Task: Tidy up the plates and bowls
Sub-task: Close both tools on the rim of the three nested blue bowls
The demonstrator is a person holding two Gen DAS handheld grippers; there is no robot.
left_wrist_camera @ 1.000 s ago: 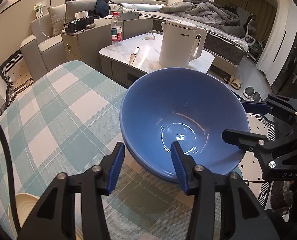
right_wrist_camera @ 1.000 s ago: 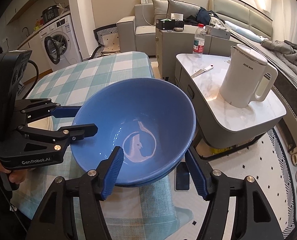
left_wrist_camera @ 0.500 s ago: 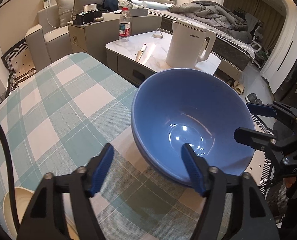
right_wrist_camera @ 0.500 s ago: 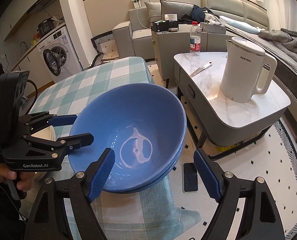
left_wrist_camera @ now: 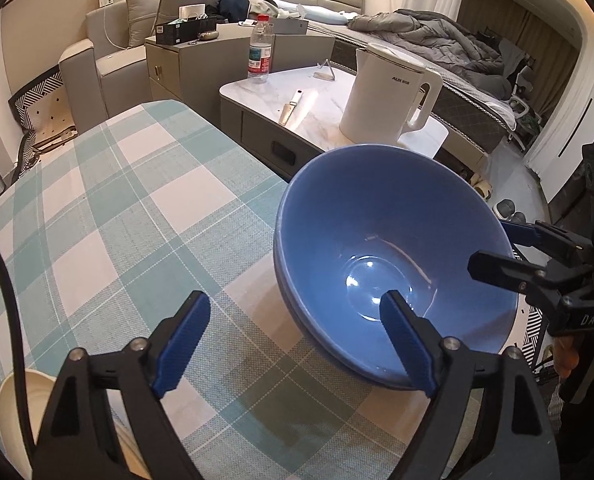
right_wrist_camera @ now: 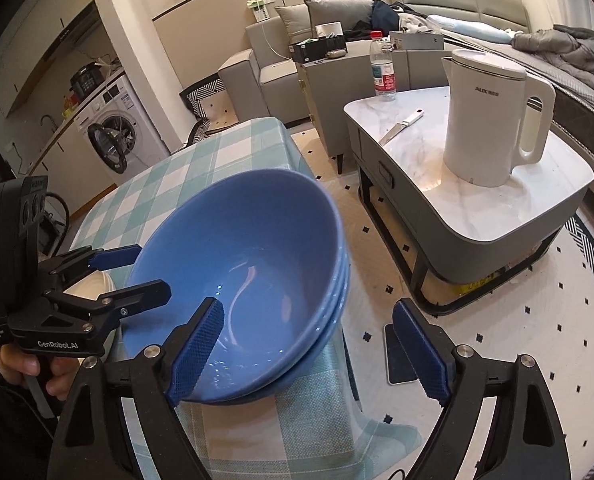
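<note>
Left wrist view shows the stacked glossy blue ceramic bowls (left_wrist_camera: pixel 393 264) resting at the edge of the teal-and-white checked tablecloth (left_wrist_camera: pixel 109 216), at about 2 o'clock from the left gripper (left_wrist_camera: pixel 293 332), whose jaws are spread wide and hold nothing. At 3 o'clock the right gripper (left_wrist_camera: pixel 509 248) is likewise released beside the rim. A cream plate (left_wrist_camera: pixel 13 408) sits at 8 o'clock.

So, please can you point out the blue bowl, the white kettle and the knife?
blue bowl (left_wrist_camera: pixel 377 240), left wrist view, inner wall.
white kettle (right_wrist_camera: pixel 485 128), right wrist view, middle of body.
knife (right_wrist_camera: pixel 399 127), right wrist view, on the blade near the handle.
</note>
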